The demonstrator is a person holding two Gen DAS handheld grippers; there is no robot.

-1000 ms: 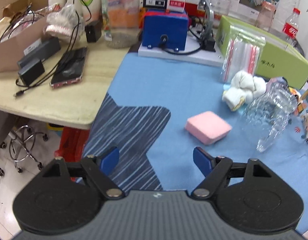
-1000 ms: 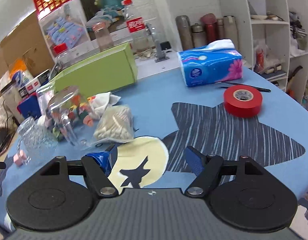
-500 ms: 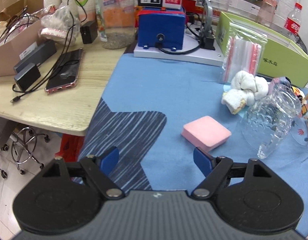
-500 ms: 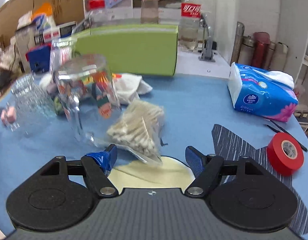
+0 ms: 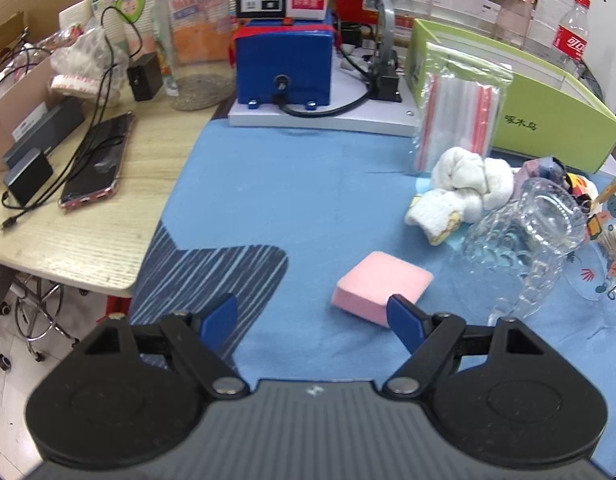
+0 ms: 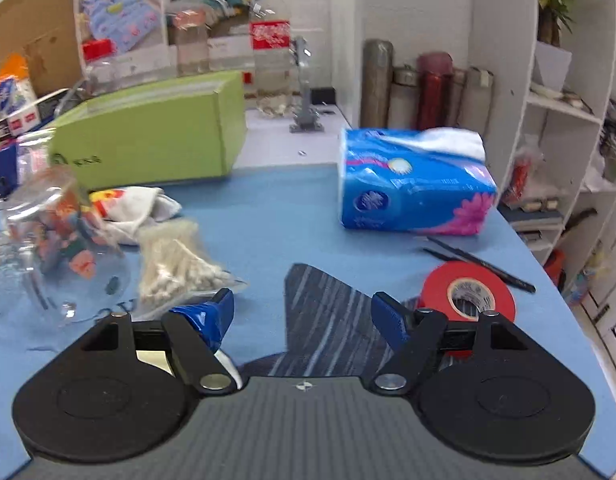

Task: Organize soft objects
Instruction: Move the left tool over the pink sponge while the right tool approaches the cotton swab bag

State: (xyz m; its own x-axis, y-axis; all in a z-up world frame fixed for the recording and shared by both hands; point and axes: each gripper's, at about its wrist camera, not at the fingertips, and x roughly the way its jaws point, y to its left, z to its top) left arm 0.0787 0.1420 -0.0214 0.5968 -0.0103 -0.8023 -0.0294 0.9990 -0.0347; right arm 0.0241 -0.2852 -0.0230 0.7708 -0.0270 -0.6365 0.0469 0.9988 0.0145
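1. The left gripper point(image 5: 312, 316) hangs over the blue tabletop point(image 5: 288, 184), fingers point(image 5: 404, 318) spread wide and holding nothing.
2. A pink sponge point(image 5: 382, 286) lies at 1 o'clock, just beside the right fingertip; whether they touch I cannot tell.
3. White socks point(image 5: 462, 190) sit farther out at 2 o'clock, against a glass jar point(image 5: 524, 240) lying on its side.
4. The right gripper point(image 6: 302, 314) is likewise open and empty.
5. A swab bag point(image 6: 176, 266) lies at 10 o'clock, a tissue pack point(image 6: 412, 196) at 1 o'clock, and red tape point(image 6: 470, 296) at 3 o'clock.
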